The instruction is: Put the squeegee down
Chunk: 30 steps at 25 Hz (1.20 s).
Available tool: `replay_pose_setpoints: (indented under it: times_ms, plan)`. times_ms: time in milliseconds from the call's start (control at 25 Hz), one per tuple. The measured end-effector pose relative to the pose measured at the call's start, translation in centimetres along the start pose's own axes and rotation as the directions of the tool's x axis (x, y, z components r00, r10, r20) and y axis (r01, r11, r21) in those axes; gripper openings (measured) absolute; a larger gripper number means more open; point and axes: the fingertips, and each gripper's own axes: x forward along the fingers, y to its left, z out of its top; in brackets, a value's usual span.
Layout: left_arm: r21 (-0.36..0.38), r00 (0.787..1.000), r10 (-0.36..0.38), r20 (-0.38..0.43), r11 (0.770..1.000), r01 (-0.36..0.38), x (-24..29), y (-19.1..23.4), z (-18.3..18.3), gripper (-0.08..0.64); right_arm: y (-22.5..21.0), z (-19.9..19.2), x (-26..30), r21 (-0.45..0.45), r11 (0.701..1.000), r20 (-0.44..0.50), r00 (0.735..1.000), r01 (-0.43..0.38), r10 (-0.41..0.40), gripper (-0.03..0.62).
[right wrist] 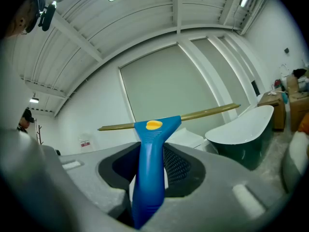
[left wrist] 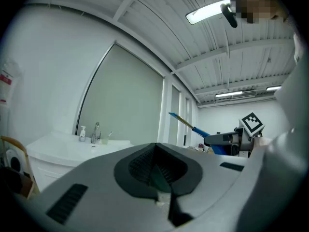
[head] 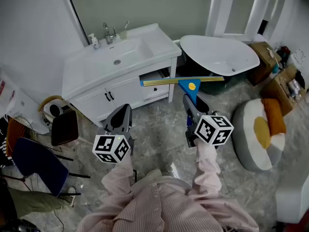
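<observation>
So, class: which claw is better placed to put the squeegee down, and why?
Right. The right claw grips the squeegee by its blue handle; the left claw is empty, apart from it.

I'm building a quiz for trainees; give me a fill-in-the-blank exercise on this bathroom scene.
The right claw grips the squeegee by its ___ handle. The left claw holds ___. In the head view, the bathtub stands to the ___ of the sink cabinet.
Missing words: blue; nothing; right.
</observation>
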Motion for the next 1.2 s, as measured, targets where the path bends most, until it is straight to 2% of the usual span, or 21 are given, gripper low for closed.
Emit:
replay_pose_setpoints:
  times_ms: [320,640,1200]
  plan:
    - [-0.015,1.0,0.009,0.004,1.0,-0.009,2.0,0.0,-0.5,0.002,-1.6,0.2,1.1,0.006,1.0,-0.009,1.0,-0.011,0.012,0.135]
    - [-0.019,1.0,0.011,-0.006,1.0,-0.011,6.3,1.5,-1.3,0.002,-4.6,0.2,4.8,0.026,1.0,-0.016,1.0,-0.01,0.01,0.135]
    - [-0.068,0.999,-0.01,-0.032,0.998,0.007,20.6,7.6,-1.5,0.002,-11.6,2.4,17.6,0.036,0.999,-0.072,0.997,0.014,-0.011,0.135]
